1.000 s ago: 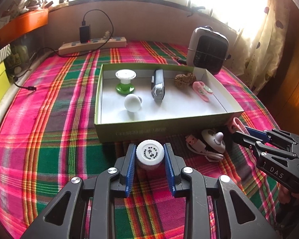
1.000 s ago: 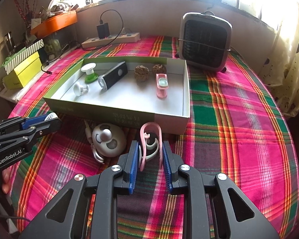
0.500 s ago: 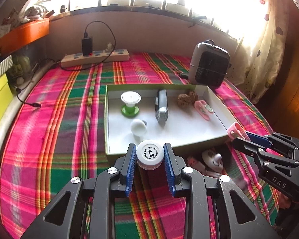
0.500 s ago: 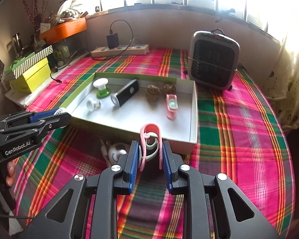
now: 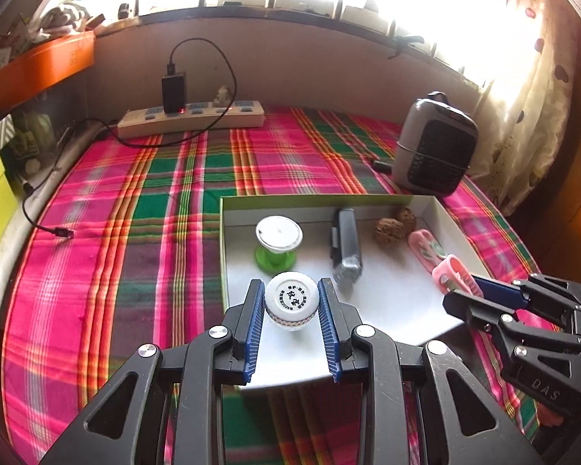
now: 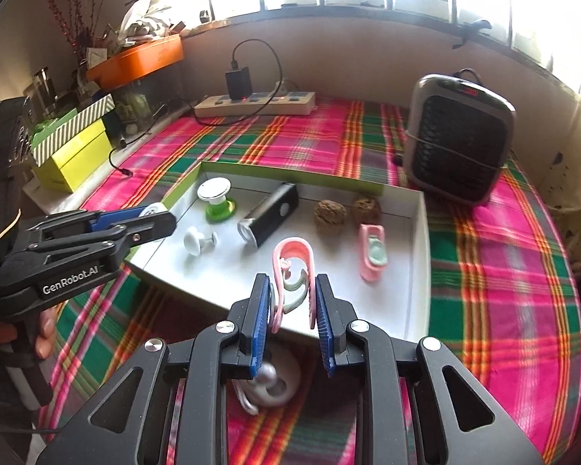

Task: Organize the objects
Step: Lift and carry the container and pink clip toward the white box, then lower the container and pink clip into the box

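- The left gripper [image 5: 291, 302] pinches a small white round jar [image 5: 291, 299] by its sides, lid with dark printing facing the camera; it hangs above the near left corner of the shallow box [image 5: 451, 221].
- The right gripper [image 6: 293, 298] pinches a pink clip [image 6: 293, 261], a looped plastic piece with a grey-green hook inside, its rounded end pointing away; it hangs over the box's near edge.
- The box, green outside and white inside, lies on a table covered by a pink, green and red plaid cloth [image 5: 155, 209], toward the right half.
- Inside the box, near its far left corner, a white-topped spool on a green base [image 5: 277, 242] stands upright.
- A small white knob [image 6: 197, 239] lies on its side close to the left wall, nearer than the spool.
- A dark flashlight with a silver head [image 6: 269, 215] lies flat at the middle of the box.
- Two brown walnuts [image 6: 346, 211] sit side by side close to the far wall, right of the flashlight.
- A pink nail clipper [image 6: 372, 252] lies toward the right wall.
- On the cloth outside the near wall, under the right gripper, lies a round white gadget with a white cable [image 6: 273, 385].
- A grey space heater [image 6: 459, 137] stands beyond the box's far right corner.
- A white power strip [image 5: 191, 118] with a black charger plugged in lies along the table's far edge.
- Part of a hand [image 6: 44, 335] shows on the left gripper's handle.
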Action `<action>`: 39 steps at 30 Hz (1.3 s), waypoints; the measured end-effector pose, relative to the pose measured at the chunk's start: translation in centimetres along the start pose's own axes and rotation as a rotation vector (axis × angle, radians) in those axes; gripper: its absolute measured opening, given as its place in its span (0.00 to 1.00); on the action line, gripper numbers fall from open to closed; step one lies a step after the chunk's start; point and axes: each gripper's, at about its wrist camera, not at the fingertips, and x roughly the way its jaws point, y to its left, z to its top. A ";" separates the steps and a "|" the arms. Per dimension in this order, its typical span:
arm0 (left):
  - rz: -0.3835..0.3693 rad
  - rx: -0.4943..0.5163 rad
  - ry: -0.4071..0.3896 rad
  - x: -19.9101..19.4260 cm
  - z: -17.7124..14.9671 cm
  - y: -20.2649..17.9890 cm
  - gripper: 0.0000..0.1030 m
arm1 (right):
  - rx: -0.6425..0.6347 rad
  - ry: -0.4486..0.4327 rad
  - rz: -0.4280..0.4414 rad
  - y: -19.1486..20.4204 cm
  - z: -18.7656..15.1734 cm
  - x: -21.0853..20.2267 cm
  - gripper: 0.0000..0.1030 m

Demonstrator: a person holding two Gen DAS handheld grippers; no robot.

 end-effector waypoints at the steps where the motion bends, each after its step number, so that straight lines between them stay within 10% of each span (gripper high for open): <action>1: 0.000 0.003 0.003 0.3 0.1 0.0 0.25 | 0.000 0.003 0.003 0.0 0.2 0.2 0.23; 39: 0.040 0.077 0.067 5.1 0.9 -1.3 0.25 | 0.028 0.094 -0.041 -1.1 3.2 7.0 0.24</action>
